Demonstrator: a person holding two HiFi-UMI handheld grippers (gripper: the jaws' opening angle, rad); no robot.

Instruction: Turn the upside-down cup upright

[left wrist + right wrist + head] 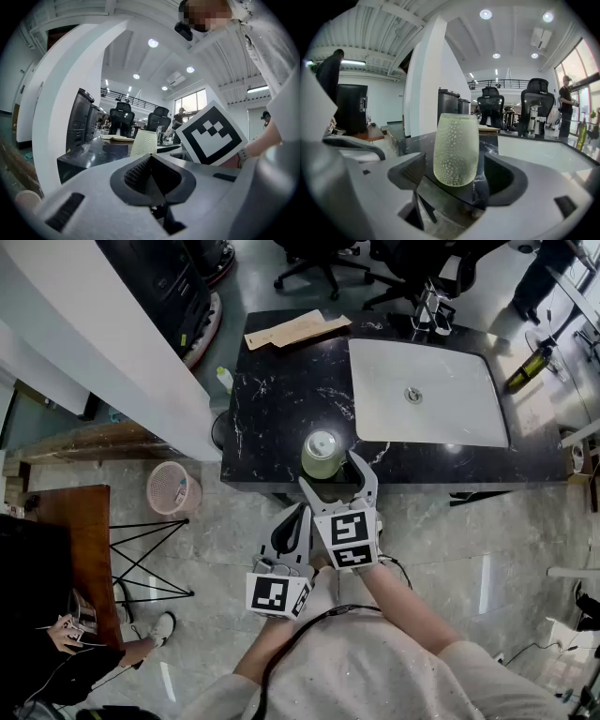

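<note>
The cup (456, 149), a pale green dimpled tumbler that looks like glass, stands on the black desk (281, 418) just off the near left corner of the white sink (459, 413) and close to the desk's front edge. In the head view its upper face looks closed, which would put the base up and the rim on the desk, so it is not yet turned. Judged by look, it is rigid, breakable and fairly light. The dimpled wall should give the pads more bite than smooth glass, though it may still slip if pinched lightly. The sensible hold is across the wall at about mid-height, clear of the rim, so the wrist can roll it over. The right claw (330, 474) is spread wide in front of the sink's left corner, with one jaw on either side of the cup and neither pad touching it. The left claw (150, 176) hangs further out from the sink, off the desk, with its jaws pressed together on nothing. With the cup so near the front edge, a knock could send it to the floor.
</note>
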